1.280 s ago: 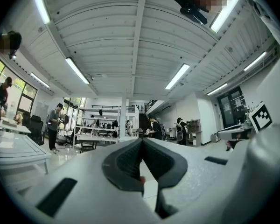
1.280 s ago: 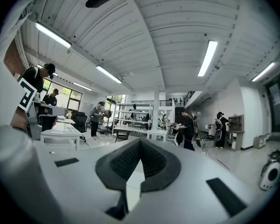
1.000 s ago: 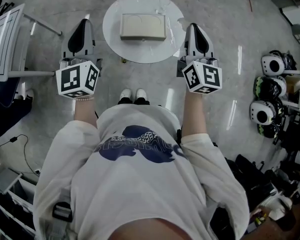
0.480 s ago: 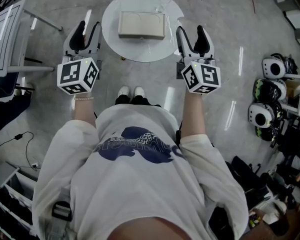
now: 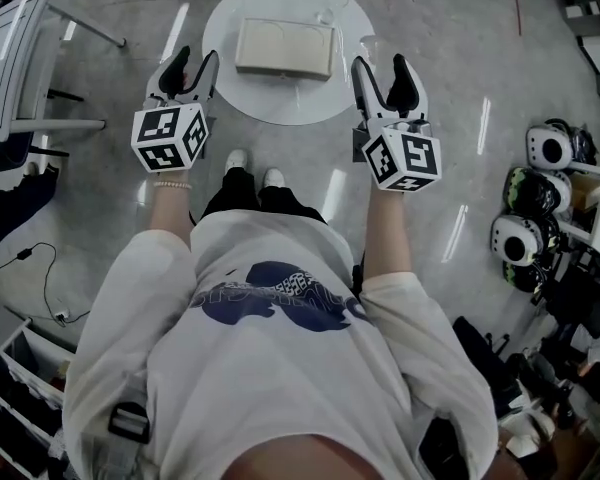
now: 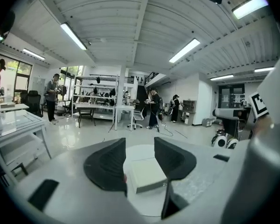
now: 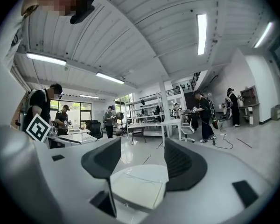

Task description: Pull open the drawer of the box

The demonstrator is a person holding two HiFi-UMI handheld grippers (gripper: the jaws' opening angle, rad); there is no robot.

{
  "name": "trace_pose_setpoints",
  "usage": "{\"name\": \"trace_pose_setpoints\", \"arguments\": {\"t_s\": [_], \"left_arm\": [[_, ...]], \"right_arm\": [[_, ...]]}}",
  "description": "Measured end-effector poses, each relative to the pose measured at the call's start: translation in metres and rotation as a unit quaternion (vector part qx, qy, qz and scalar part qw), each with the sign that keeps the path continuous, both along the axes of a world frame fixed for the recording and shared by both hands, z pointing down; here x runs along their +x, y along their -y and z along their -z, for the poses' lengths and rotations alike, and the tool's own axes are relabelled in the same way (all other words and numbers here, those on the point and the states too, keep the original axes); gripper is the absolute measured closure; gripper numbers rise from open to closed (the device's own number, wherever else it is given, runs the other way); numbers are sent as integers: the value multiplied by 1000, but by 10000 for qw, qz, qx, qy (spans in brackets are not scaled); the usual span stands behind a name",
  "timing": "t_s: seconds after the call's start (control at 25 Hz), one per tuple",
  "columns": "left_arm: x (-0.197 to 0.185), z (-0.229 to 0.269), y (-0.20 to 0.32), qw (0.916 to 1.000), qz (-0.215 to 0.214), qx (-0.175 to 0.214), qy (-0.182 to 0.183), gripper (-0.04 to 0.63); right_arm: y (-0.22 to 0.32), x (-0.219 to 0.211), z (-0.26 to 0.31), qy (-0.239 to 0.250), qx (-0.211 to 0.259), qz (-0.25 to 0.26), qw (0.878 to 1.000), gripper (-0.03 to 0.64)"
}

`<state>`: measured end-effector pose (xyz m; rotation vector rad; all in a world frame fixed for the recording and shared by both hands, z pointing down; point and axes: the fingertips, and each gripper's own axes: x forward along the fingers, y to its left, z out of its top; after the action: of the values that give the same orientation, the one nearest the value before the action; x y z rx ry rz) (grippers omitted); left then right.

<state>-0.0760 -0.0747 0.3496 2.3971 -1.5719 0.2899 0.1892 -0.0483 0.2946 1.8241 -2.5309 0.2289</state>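
A flat beige box [image 5: 284,48] lies on a small round white table [image 5: 280,103]; no drawer stands out from it. My left gripper [image 5: 188,70] hangs at the table's left rim. My right gripper [image 5: 384,76] hangs at its right rim. Both have just opened, with nothing between the jaws, and neither touches the box. In the left gripper view the box [image 6: 147,174] shows low between the open left gripper's [image 6: 139,144] jaws. The right gripper view has the box [image 7: 137,188] and table [image 7: 147,169] below the open right gripper [image 7: 142,148].
White helmet-like devices [image 5: 528,230] are stacked on the floor at the right. A glass-topped table [image 5: 8,68] stands at the left, and racks sit at the bottom left. The person's feet [image 5: 250,168] are just short of the round table. People stand at workbenches [image 6: 95,107] far off.
Both grippers went from shut to open. The left one moved in toward the table's left rim; the right one shifted only a little.
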Motion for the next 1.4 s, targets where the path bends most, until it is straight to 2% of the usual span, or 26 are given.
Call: {"name": "trace_pose_setpoints", "arguments": {"t_s": [0.28,0.44,0.56,0.84,1.4], "left_arm": [[4,-56,24,9982,-222,-549,52,422],[11,-98,35,9930,-529,-1007,304,422],[12,-125,42,9887,-599,-1356,242,422],[21,-180,59,9739,-679,-2163,64,423],[33,-244,78,9442,-754,-3206,59,437]], "right_arm": [[12,-3,-16,6,-150,-195,9997,353],[20,-7,-23,11,-229,-372,9990,353],[25,-10,-31,8,-305,-504,9983,353],[29,-13,-52,13,-551,-787,9954,353],[38,-4,-75,50,-775,-1260,9890,353]]}}
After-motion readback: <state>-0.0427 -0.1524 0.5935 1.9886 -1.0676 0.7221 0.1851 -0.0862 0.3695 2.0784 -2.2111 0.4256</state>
